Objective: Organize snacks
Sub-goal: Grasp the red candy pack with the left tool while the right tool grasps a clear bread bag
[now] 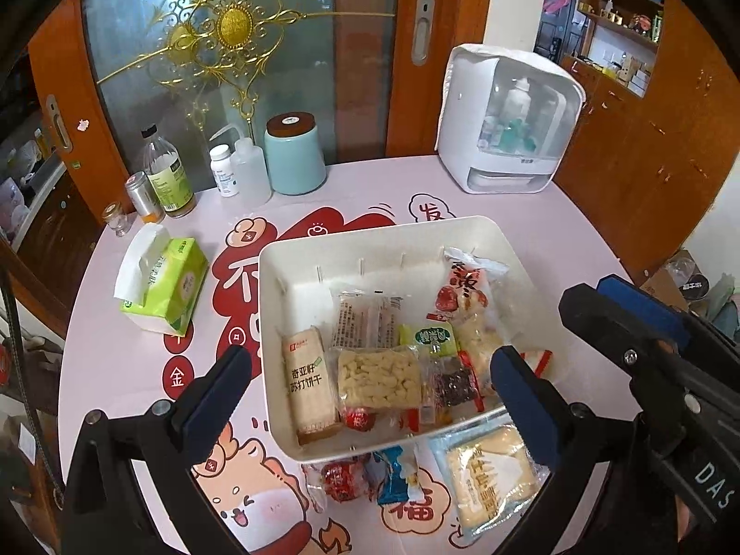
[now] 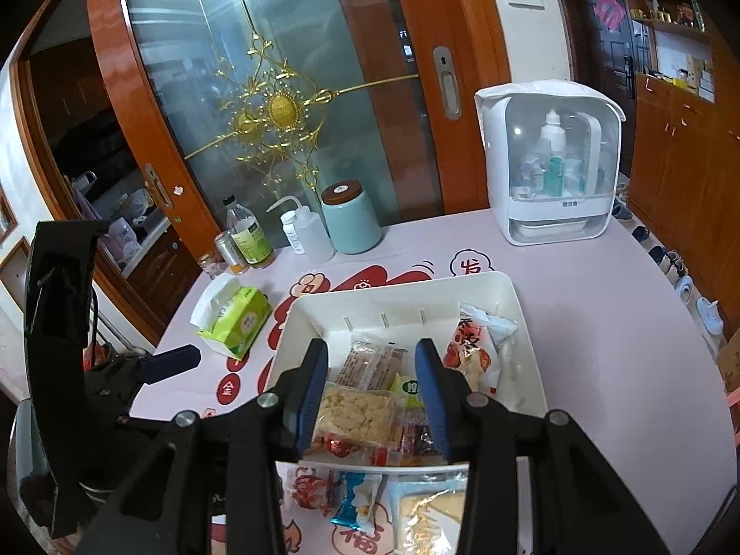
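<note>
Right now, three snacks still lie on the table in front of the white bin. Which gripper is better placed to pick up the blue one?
Probably the right gripper: the blue snack lies almost straight below its empty, half-open jaws. The left gripper, open wide, sits further left.

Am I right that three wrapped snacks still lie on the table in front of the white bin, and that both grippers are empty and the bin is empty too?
Not quite: the white bin is not empty. The left wrist view shows several packets inside, including a cracker pack. The rest holds.
</note>
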The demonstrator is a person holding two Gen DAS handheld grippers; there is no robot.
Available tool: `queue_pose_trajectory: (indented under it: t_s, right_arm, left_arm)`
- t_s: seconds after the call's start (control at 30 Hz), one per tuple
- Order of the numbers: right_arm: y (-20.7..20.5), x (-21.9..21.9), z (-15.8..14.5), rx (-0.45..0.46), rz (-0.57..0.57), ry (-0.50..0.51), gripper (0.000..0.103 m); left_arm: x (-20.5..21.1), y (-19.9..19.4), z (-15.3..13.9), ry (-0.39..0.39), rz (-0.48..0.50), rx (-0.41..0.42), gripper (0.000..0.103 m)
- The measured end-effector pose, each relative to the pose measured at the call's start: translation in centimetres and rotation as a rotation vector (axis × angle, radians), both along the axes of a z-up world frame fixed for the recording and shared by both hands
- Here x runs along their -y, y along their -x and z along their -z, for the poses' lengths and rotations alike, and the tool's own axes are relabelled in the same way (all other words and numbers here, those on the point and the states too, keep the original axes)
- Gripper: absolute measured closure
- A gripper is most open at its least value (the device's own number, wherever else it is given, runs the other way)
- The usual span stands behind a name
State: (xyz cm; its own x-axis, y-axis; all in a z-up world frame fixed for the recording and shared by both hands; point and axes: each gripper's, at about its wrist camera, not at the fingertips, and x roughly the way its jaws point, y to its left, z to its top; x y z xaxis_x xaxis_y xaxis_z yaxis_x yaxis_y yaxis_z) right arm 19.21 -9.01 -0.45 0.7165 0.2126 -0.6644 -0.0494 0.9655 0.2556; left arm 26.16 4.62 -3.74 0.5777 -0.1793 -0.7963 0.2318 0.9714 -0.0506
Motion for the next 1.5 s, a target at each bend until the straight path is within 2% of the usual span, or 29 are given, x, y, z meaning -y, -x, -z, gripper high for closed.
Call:
queue_pose_trajectory:
  t_s: [0.3,0.57,0.9,1.07,1.5]
  right_arm:
    - [3.0,0.3,-1.0,0.035,0.035,0.012,0.063]
    - [4.7,1.3,-0.5,0.028,0.073,0.039,0.063]
    - [6.5,2.5,1.1,0.000,0.113,0.042,0.063]
    - [7.1,3.3,2.4,-0.031,0.132,0.040,0.063]
    - [9.1,6.7,7.7,-0.142,0.155,0.028,0.063]
  left_arm:
    - [-1.2,3.1,-1.3,0.033,0.022,0.017,0.001]
    - [-2.2,5.2,-1.5,0.046,0.018,0.020,0.001]
    - [-2.2,7.8,-1.8,-0.012,0.035,0.100,0.001]
    - [-1.8,8.6,-0.9,-0.029,0.054,0.096,0.001]
    - [-2.6,9.3,5.2,-0.038,0.018,-0.053,0.001]
